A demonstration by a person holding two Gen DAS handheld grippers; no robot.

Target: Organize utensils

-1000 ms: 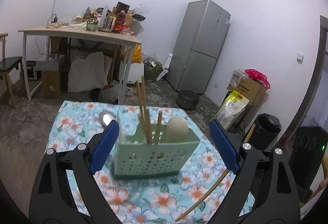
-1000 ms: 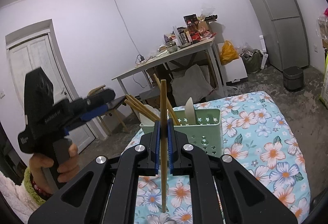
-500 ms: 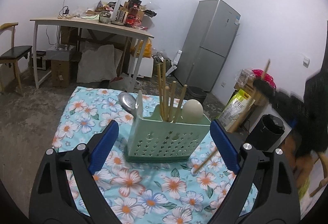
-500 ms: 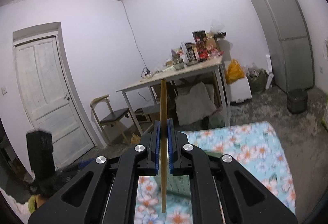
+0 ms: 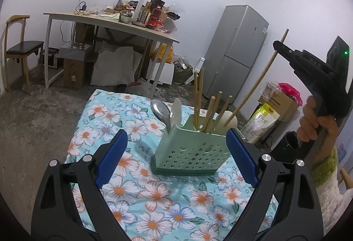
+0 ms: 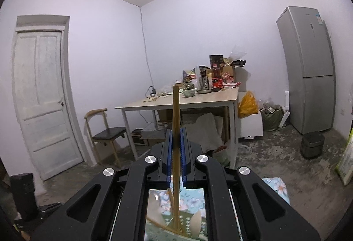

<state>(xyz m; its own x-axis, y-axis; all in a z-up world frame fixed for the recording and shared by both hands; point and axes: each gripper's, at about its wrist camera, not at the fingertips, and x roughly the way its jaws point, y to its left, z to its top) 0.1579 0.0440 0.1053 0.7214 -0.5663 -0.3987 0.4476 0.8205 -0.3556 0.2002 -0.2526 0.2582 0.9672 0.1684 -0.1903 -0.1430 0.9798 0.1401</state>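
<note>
A pale green perforated basket (image 5: 194, 152) stands on the floral cloth (image 5: 123, 185). It holds several wooden chopsticks (image 5: 198, 95), a metal spoon (image 5: 160, 108), a white spatula (image 5: 176, 112) and a pale rounded spoon (image 5: 231, 121). My left gripper (image 5: 176, 141) is open, its blue pads (image 5: 111, 157) on either side of the basket's near corner, touching nothing. At upper right, my right gripper (image 5: 278, 45) is shut on one long chopstick (image 5: 258, 84), which slants down to the basket's right end. In the right wrist view that gripper (image 6: 175, 144) clamps the upright chopstick (image 6: 175, 113) above the basket (image 6: 176, 234).
A person's hand (image 5: 315, 124) and green cuff carry the right gripper. Behind stand a cluttered wooden table (image 5: 114, 24), a chair (image 5: 19, 46), a grey fridge (image 5: 238, 51) and bags and boxes (image 5: 264, 119). A white door (image 6: 42, 95) is on the left wall.
My right gripper has risen with the chopstick from low beside the cloth to above the basket. My left gripper has shifted, so the basket now shows a corner.
</note>
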